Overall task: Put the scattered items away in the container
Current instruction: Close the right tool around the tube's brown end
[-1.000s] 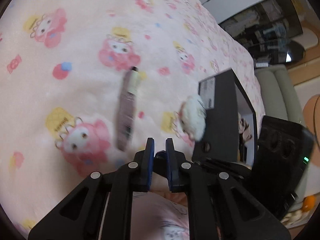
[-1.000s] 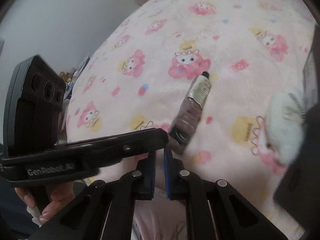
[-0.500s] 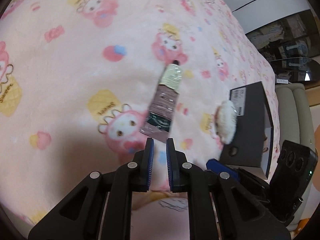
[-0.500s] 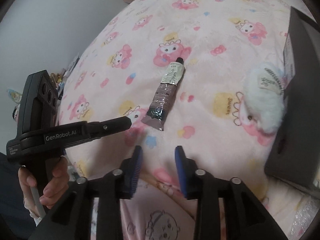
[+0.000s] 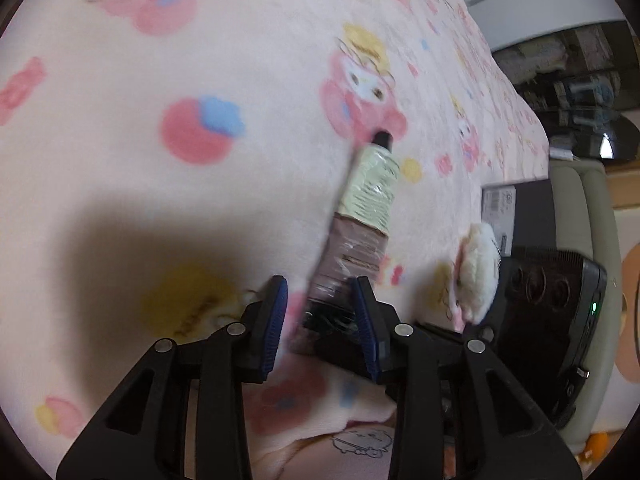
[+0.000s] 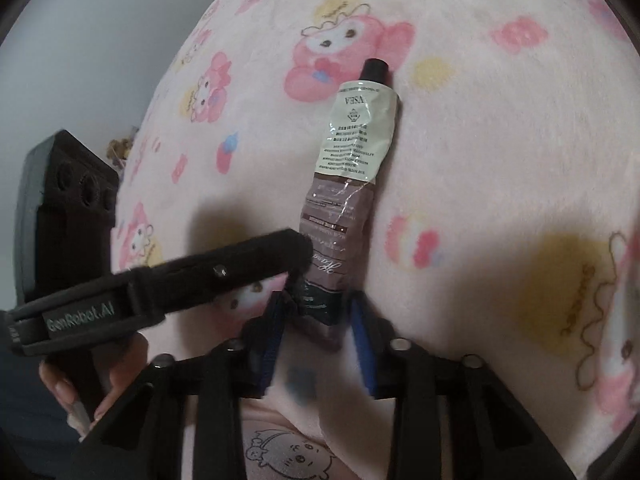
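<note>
A hand cream tube [image 5: 362, 216] [image 6: 352, 160] with a black cap, cream label and brown crimped end lies on the pink cartoon blanket [image 5: 240, 60]. My left gripper [image 5: 318, 292] is low over the crimped end. Its jaws are opening around that end, and the left pad stands clear of it. My right gripper [image 6: 320, 304] straddles the same end. Its jaws are closing, with narrow gaps still showing beside the tube. The left gripper's finger [image 6: 240, 268] crosses the right wrist view. A white fluffy item [image 5: 478, 268] rests against the black box [image 5: 528, 216].
The pink blanket [image 6: 500, 140] covers the bed. The right gripper's body [image 5: 552, 320] sits close to the fluffy item. A hand [image 6: 80, 380] holds the left gripper's handle. A beige sofa [image 5: 580, 208] and dark shelving stand beyond the bed's edge.
Both grippers came down onto the tube's crimped end. The left jaws went from shut to spread. The right jaws opened wide, then narrowed around the tube.
</note>
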### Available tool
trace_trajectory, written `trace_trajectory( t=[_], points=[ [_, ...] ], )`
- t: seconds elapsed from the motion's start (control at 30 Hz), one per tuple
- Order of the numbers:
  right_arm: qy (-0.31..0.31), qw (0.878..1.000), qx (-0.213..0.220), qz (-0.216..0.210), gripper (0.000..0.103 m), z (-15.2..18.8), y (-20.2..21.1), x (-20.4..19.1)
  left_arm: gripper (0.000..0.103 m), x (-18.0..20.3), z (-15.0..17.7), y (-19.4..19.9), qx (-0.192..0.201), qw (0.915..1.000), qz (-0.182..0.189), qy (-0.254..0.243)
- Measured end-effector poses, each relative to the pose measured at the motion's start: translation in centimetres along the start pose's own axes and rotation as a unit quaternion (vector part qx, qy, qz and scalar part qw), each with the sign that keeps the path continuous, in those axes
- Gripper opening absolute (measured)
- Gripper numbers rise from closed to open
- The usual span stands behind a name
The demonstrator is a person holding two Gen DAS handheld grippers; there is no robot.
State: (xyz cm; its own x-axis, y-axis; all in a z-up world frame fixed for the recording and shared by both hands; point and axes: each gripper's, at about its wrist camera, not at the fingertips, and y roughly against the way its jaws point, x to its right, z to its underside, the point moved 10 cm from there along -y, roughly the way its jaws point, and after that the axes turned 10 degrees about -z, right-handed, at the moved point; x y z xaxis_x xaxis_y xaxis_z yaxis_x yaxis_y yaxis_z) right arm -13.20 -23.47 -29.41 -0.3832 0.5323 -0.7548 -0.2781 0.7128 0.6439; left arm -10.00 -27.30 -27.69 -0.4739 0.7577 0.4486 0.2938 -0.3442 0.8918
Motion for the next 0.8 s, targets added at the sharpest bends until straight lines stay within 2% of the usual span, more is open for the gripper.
trace_trajectory(
  t=[0.03,0.07,0.1,0.13,0.2,0.3,0.43,0.47,0.57,0.6,0.67,0.73,0.8],
  points=[
    [-0.002,1.0,0.005,-0.002,0.023,0.1,0.3,0.0,0.029,0.4,0.2,0.2,-0.001,1.0,-0.004,-0.004],
    [-0.003,1.0,0.009,-0.003,0.023,0.2,0.6,-0.1,0.022,0.8,0.6,0.6,-0.001,0.9999,-0.007,-0.008],
    [-0.005,1.0,0.017,-0.005,0.022,0.4,1.2,-0.5,0.007,1.4,1.0,1.1,-0.003,0.9999,-0.004,-0.014],
    [0.0,1.0,0.028,-0.005,0.019,0.8,2.1,-0.8,0.003,2.4,1.6,1.6,-0.009,0.9997,0.017,-0.017],
    [0.009,0.999,0.044,-0.006,0.018,1.7,3.9,-1.7,0.003,4.2,2.9,2.8,-0.01,0.9989,0.031,-0.033],
    [0.025,0.998,0.059,0.012,0.014,3.4,6.4,-2.8,0.004,6.1,4.4,3.6,-0.007,0.9981,0.022,-0.057],
    [0.03,0.997,0.073,0.026,0.011,4.8,8.3,-3.1,0.004,6.0,4.5,3.8,-0.003,0.9996,0.01,-0.028],
    [0.028,0.996,0.076,0.029,0.011,4.8,9.0,-2.4,0.005,5.7,4.5,4.0,-0.002,0.9998,0.01,-0.016],
    [0.019,0.996,0.079,0.035,0.011,5.2,9.4,-1.3,0.025,4.4,4.1,4.2,-0.004,0.9998,0.009,0.02],
    [0.014,0.997,0.073,0.035,0.013,5.3,9.2,-0.9,0.026,4.2,4.0,3.9,-0.007,0.9997,0.002,0.022],
    [0.005,0.997,0.066,0.043,0.019,5.5,8.8,0.0,0.026,4.0,3.5,3.2,-0.011,0.9995,-0.004,0.029],
    [-0.002,0.996,0.063,0.057,0.031,5.2,8.0,0.8,0.027,4.2,3.1,2.5,-0.018,0.9992,0.004,0.036],
    [-0.008,0.995,0.058,0.082,0.039,5.0,7.3,1.9,0.033,4.3,2.7,1.6,-0.03,0.9979,0.011,0.056]
  ],
)
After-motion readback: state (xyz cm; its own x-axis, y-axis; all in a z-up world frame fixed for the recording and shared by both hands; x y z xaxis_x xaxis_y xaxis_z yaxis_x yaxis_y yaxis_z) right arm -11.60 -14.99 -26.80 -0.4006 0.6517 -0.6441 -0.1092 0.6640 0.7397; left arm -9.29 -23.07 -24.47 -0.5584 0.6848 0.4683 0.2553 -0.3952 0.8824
